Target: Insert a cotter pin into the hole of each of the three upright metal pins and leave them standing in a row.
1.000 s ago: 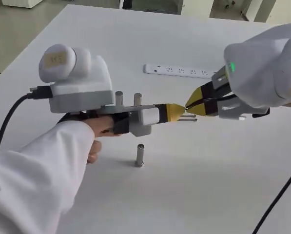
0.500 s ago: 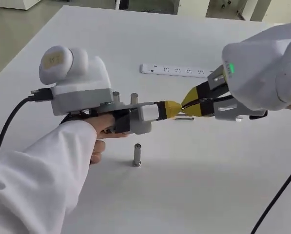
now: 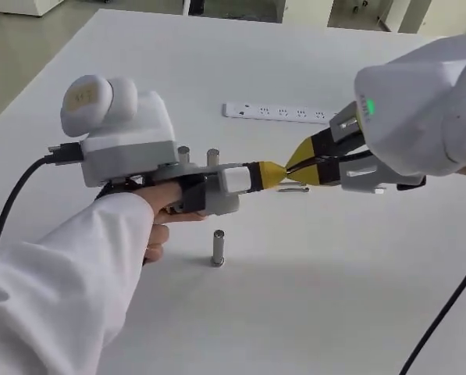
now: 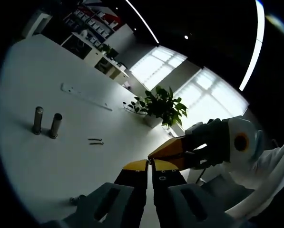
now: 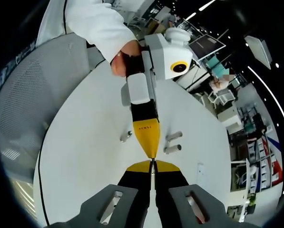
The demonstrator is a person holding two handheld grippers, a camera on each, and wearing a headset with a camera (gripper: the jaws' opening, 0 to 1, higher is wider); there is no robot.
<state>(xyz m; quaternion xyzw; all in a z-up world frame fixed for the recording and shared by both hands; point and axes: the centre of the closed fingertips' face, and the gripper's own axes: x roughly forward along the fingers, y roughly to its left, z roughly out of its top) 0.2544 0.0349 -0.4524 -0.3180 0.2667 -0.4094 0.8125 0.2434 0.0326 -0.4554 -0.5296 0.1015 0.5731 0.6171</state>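
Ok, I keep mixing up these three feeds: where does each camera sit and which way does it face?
Head view: on the person's head, looking forward and down at the left gripper and right gripper, tip to tip; a sleeve and hand show.
Left gripper view: on that gripper, along its jaws, facing the right gripper.
Right gripper view: on that gripper, facing back at the left gripper and hand.
Shared: both gripper views see two upright pins.

The person wears white sleeves [image 3: 53, 297], and the left gripper [image 3: 278, 174] and right gripper [image 3: 293, 166] are white-bodied with yellow-tipped black jaws, each trailing a black cable [image 3: 14, 195], the right showing a green light [image 3: 368, 107].
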